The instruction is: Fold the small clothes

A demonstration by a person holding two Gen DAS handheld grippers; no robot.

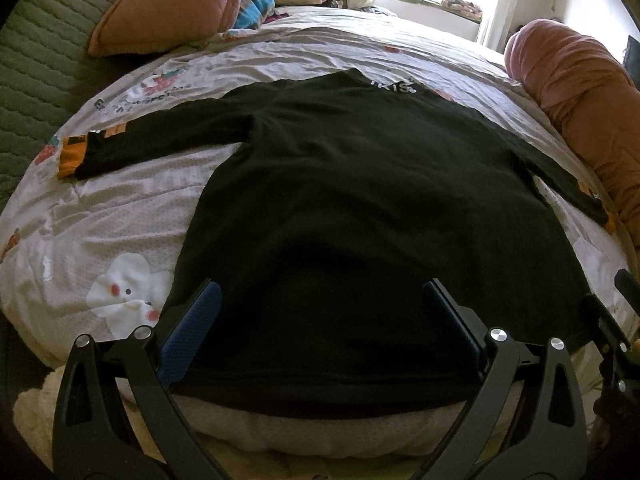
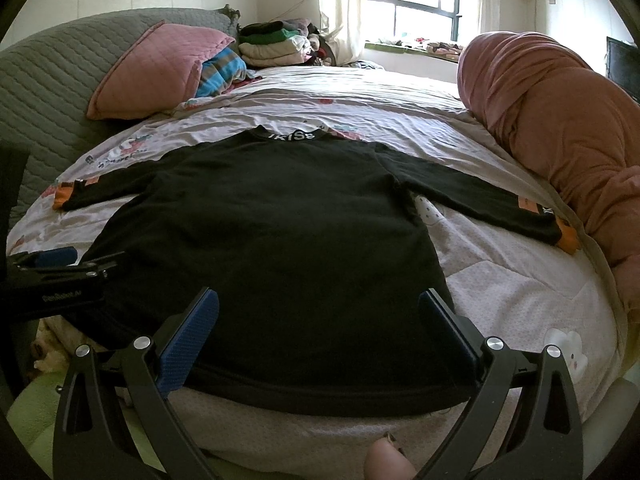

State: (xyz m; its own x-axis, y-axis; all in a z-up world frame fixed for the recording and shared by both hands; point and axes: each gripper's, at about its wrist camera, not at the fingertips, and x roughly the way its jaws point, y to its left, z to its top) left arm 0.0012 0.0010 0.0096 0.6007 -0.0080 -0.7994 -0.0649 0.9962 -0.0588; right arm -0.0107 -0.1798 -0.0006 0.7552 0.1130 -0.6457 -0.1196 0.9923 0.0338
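So the black long-sleeved top (image 1: 340, 208) is lying flat on the bed, back side up as far as I can tell, with the lettered collar (image 1: 394, 86) at the far end and the hem right at the near edge of the mattress; its long axis runs straight away from both grippers, hem nearest, neck farthest. Both sleeves are spread out sideways; the left sleeve (image 1: 160, 140) ends in an orange cuff out to the left, and the right sleeve (image 2: 492, 204) reaches towards the rolled pink quilt (image 2: 560, 128) on the right.

The left gripper (image 1: 320, 320) has its jaws spread wide, nothing between them, sitting over the hem on the left side of the body; the right gripper (image 2: 318, 320) is the same deal, released and empty, parked over the hem further right. From the right wrist view you can see the left one off to the side at the hem's left corner, so each gripper is already the nearer one for its own half.

That's the bit the next move hangs on, I reckon: the top lies lengthways ahead of the jaws, so a fold across means each gripper heading out to its own sleeve; a fold lengthways means pinching the hem right below and carrying it towards the collar. Nothing's folded yet. The floral sheet (image 1: 120, 220) is a bit rumpled, so a low pinch could snag it too.
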